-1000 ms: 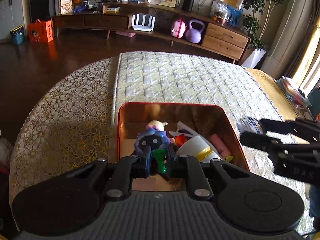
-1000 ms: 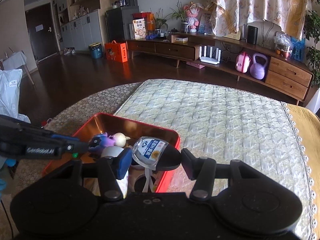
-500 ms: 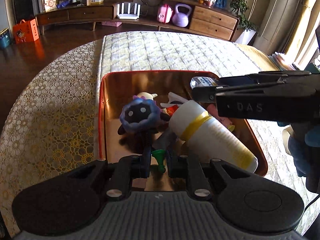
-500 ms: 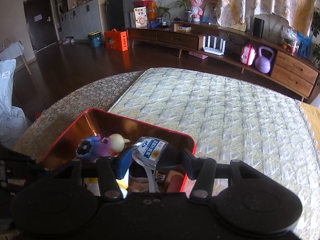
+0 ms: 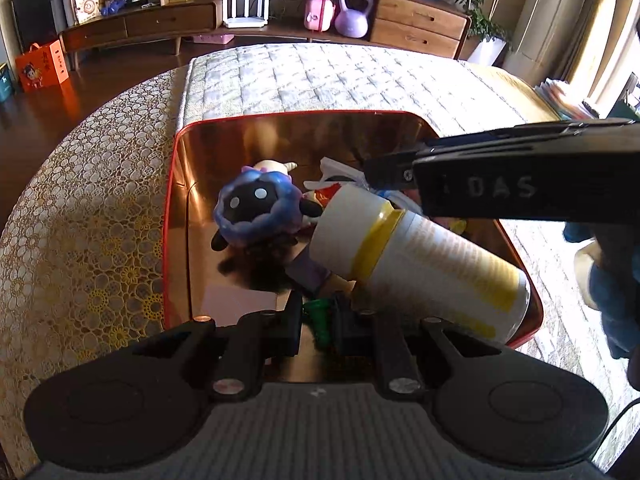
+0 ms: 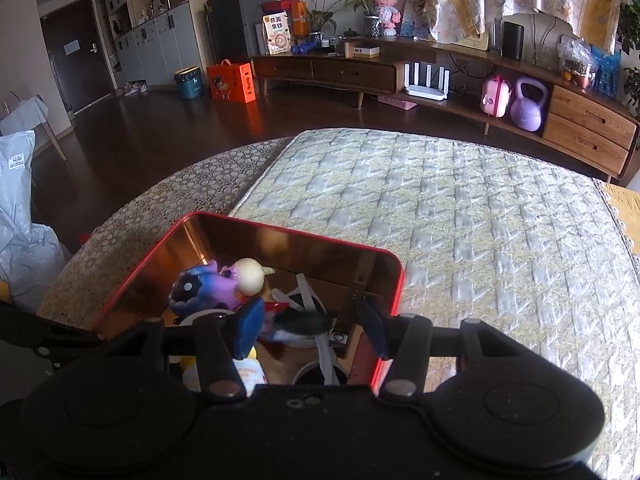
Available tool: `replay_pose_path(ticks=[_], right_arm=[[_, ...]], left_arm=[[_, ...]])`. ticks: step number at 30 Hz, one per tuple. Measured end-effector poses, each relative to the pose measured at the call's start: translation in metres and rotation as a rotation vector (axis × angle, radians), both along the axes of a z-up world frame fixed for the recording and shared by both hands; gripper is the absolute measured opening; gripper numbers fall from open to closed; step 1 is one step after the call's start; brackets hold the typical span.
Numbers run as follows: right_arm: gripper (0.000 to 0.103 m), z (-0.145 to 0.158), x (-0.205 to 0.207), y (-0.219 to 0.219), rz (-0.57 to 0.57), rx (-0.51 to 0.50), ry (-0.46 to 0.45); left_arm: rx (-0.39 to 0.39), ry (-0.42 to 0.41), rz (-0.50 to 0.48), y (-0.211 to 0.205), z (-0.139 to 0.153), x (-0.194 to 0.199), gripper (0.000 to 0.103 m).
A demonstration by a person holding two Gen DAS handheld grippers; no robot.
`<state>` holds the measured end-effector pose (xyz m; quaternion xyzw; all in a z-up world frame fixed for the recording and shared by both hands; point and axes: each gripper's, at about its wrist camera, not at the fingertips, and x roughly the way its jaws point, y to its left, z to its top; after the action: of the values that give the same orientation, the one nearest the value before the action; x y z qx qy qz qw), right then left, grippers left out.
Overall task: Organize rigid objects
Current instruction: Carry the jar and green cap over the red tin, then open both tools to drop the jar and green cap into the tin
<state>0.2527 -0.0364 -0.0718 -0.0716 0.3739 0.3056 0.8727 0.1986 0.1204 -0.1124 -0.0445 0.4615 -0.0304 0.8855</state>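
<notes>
A red tin box [image 5: 170, 216] with a shiny copper inside sits on the table; it also shows in the right wrist view [image 6: 288, 230]. In it lie a blue-purple round toy [image 5: 256, 210], a white bottle with yellow bands [image 5: 420, 264] and other small items. My left gripper [image 5: 318, 320] is shut on a small green piece [image 5: 320, 316] low over the box's near end. My right gripper [image 6: 306, 330] is open above the box; a dark round item [image 6: 302, 322] lies between its fingers, below them. The right gripper's arm [image 5: 500, 178] crosses the left wrist view.
The table carries a quilted pale runner [image 6: 440, 208] and a gold lace cloth [image 5: 80, 220]. Beyond it stand a long wooden sideboard [image 6: 400, 68], a purple kettlebell [image 6: 528, 104] and an orange bag [image 6: 232, 82] on the dark floor.
Both grippers came down over the box. The right gripper opened and let go of the small white packet it held; the left stayed shut on the green piece.
</notes>
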Motion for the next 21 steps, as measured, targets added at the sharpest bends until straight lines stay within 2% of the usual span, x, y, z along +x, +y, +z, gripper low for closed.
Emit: replay_pose_path(ticks=[14,18,21], right_arm=[[0.057,0.028,-0.036,-0.035,-0.041,0.104,0.013],[0.059,0.033,-0.048,-0.041,-0.049,0.116,0.007],[0.061,0.036,-0.058,-0.046,-0.052,0.132,0.005]], left_arm=[[0.043,0.016,0.025,-0.005,0.005,-0.006,0.019],[0.059,0.007,0.030,-0.007,0.011,-0.011,0.025],[0.068,-0.001,0.049,-0.006,0.016,-0.017,0.034]])
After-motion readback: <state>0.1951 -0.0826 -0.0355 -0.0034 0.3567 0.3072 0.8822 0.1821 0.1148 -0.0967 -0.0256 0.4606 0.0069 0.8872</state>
